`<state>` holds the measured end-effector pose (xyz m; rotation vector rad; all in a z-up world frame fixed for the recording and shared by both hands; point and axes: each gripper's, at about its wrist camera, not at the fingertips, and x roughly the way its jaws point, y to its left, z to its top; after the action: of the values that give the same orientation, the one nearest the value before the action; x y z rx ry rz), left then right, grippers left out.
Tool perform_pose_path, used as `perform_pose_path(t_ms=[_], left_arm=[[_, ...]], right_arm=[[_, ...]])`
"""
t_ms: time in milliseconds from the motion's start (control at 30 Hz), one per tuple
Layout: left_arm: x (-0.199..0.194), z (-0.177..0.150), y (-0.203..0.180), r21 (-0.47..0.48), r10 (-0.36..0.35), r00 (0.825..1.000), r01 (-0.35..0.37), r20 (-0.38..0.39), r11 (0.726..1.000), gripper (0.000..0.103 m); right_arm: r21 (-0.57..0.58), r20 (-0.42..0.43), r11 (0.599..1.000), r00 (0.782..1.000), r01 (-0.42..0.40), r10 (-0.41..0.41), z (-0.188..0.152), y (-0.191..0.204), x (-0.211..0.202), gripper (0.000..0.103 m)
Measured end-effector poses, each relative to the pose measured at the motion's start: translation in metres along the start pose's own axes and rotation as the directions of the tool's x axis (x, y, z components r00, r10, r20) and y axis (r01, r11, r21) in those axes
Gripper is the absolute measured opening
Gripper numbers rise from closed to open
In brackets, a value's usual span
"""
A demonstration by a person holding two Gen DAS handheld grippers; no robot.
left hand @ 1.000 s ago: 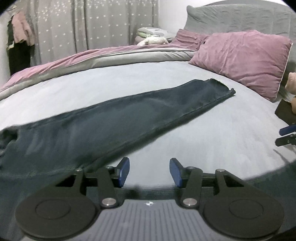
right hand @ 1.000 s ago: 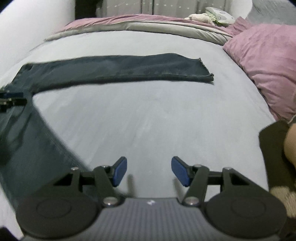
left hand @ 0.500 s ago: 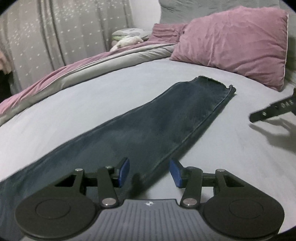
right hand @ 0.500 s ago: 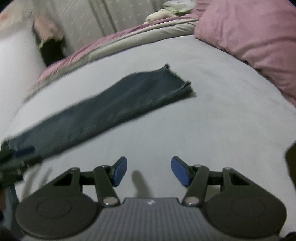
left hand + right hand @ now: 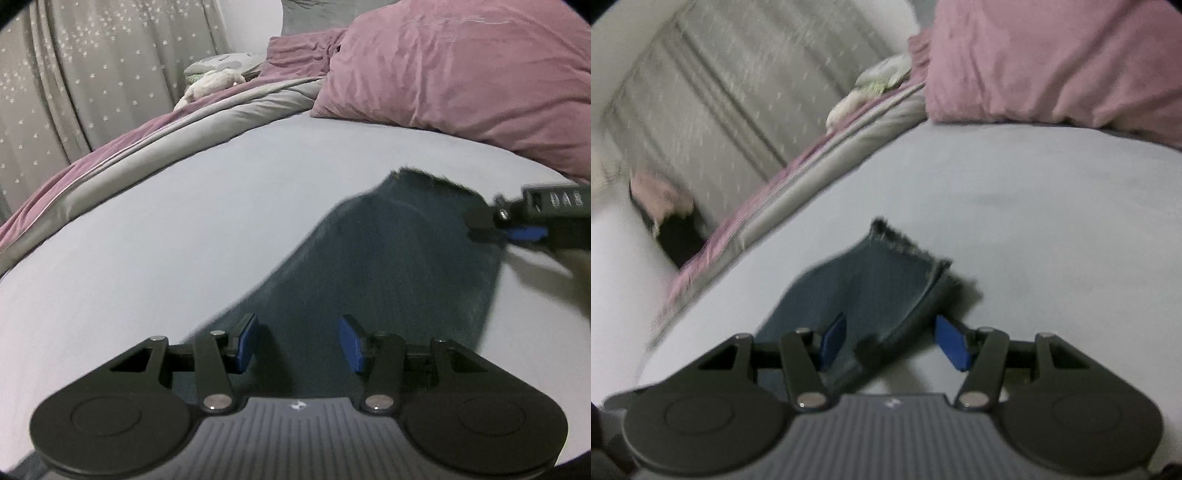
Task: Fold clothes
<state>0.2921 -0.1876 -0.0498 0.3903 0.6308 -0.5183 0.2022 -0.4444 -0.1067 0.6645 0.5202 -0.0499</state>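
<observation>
On the pale grey bed sheet (image 5: 221,229), short of the pink pillow (image 5: 461,74), lies a flat dark-blue jeans leg (image 5: 388,266), hem frayed; left gripper (image 5: 297,341) gapes above it, right gripper (image 5: 888,341), just narrowing, seemingly straddles its edge unclamped

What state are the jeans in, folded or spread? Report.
Spread: the jeans leg lies flat and lengthwise on the bed sheet; no cross fold shows.

My jeans (image 5: 388,258) are dark blue, the sheet (image 5: 184,229) pale grey, the pillow (image 5: 461,74) pink, the curtain (image 5: 92,74) grey with white stars.
</observation>
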Motion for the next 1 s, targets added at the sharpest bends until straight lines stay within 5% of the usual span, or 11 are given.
perform_pose_path(t_ms=[167,300,467,567,700,867,933,1000], left_arm=[[0.035,0.028,-0.005,-0.031,-0.033,0.999,0.034,0.02,0.999,0.049],[0.054,0.043,-0.003,-0.084,-0.072,0.997,0.075,0.038,0.994,0.05],[0.069,0.056,-0.004,-0.128,-0.142,0.989,0.146,0.041,0.981,0.054],[0.076,0.065,-0.005,-0.158,-0.197,0.98,0.198,0.024,0.967,0.054],[0.084,0.072,-0.012,-0.171,-0.249,0.968,0.249,0.02,0.953,0.054],[0.088,0.076,-0.035,-0.114,-0.282,0.959,0.285,0.04,0.952,0.053],[0.092,0.078,-0.038,-0.135,-0.302,0.952,0.306,0.053,0.942,0.05],[0.095,0.081,-0.041,-0.154,-0.331,0.941,0.338,0.069,0.929,0.032]], right_arm=[[0.106,0.074,0.994,0.997,0.0,-0.008,0.005,-0.018,0.018,0.021],[0.181,0.099,0.983,0.995,-0.039,0.021,0.008,-0.034,0.023,0.01],[0.101,0.148,0.995,0.989,-0.026,0.011,0.015,-0.014,0.007,0.008],[0.048,0.132,0.998,0.99,0.048,-0.054,0.014,-0.001,0.005,0.008],[0.172,0.046,0.983,0.997,0.057,-0.066,0.013,-0.026,0.019,0.009],[0.221,0.047,0.975,0.999,0.014,-0.025,0.014,-0.036,0.025,0.01],[0.212,0.05,0.977,0.998,0.018,-0.029,0.014,-0.034,0.028,0.01],[0.214,0.053,0.977,0.998,0.011,-0.022,0.015,-0.035,0.031,0.01]])
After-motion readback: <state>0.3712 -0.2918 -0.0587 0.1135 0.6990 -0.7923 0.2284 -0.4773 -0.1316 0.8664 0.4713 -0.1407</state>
